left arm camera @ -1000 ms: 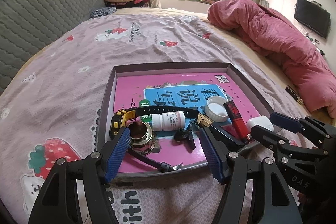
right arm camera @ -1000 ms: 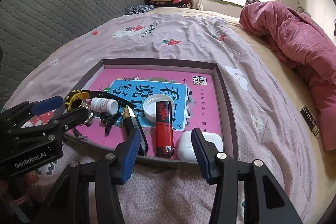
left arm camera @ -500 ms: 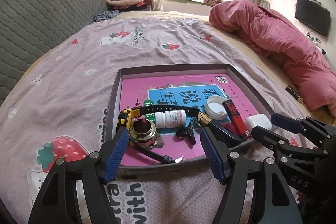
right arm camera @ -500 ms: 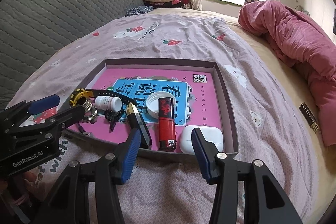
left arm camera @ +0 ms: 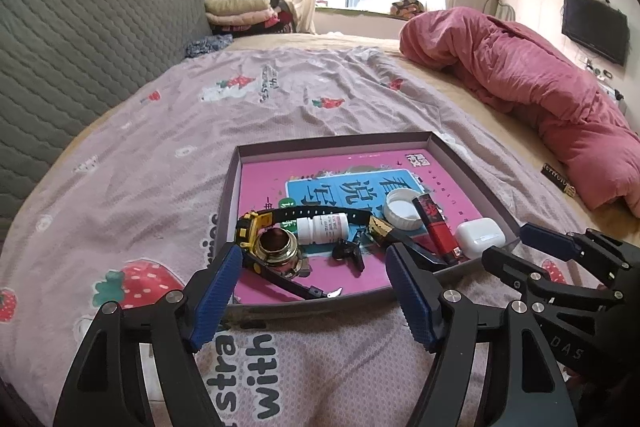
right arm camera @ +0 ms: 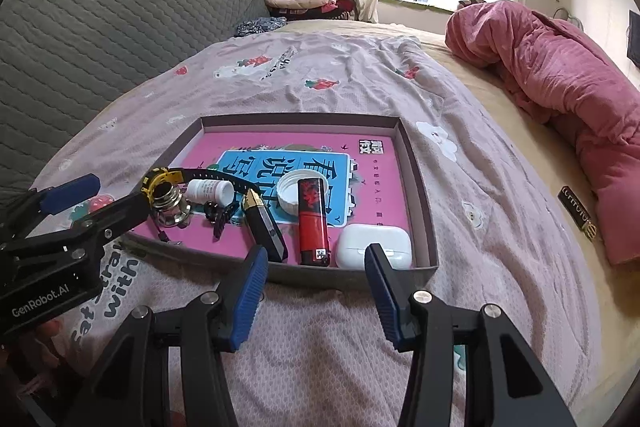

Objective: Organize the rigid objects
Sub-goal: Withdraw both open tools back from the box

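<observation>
Both grippers hung open and empty just short of the tray's (right arm camera: 424, 187) near rim, on the bed (right arm camera: 360, 75). The left gripper (left arm camera: 312, 291) faced the yellow-cased watch (left arm camera: 250, 231), whose near strap ran partly behind a brass fitting (left arm camera: 278, 253). The right gripper (right arm camera: 316, 283) faced the red lighter (right arm camera: 314, 223) and the white earbud case (right arm camera: 376, 245), its near edge hidden by a fingertip (right arm camera: 380, 275). The pill bottle (right arm camera: 210, 190), a white cap (right arm camera: 292, 189) and a black-and-gold lighter (right arm camera: 264, 223) lay between. A small black item (left arm camera: 348, 253) beside the bottle was hard to make out.
</observation>
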The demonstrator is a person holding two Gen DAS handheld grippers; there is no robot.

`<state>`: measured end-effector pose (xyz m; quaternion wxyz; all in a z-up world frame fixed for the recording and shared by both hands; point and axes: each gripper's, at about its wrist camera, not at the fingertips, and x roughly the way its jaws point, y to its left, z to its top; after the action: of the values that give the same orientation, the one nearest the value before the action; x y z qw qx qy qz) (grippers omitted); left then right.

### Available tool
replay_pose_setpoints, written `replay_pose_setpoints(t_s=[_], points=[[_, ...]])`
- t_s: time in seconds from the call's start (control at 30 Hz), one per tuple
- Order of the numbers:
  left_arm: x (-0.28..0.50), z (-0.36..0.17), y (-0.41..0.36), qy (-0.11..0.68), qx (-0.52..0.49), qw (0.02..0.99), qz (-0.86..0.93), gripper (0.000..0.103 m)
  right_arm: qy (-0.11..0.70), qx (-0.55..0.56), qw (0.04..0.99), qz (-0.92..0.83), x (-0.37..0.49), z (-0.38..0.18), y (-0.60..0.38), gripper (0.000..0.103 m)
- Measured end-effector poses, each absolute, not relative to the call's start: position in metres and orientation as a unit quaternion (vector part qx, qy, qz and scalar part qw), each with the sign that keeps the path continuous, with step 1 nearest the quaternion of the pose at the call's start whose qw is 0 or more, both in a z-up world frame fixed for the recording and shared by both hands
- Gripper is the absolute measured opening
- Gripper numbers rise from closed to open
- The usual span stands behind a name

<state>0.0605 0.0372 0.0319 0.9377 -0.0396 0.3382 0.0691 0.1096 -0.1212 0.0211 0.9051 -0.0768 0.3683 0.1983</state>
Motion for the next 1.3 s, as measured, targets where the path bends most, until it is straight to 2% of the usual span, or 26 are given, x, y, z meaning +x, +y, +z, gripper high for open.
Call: replay_pose_setpoints(t_s=[0.37, 1.3], points=[[0.044, 0.037, 0.035, 0.340, -0.041, 0.937, 0.076, 0.076, 0.345, -0.056, 0.914, 0.205, 0.093, 0.041, -0.132, 0.050], [0.017, 0.036, 0.027, 0.374, -0.051, 0.919, 0.112, 0.076, 0.334, -0.036, 0.922, 0.195, 0.046, 0.051, -0.149, 0.050]])
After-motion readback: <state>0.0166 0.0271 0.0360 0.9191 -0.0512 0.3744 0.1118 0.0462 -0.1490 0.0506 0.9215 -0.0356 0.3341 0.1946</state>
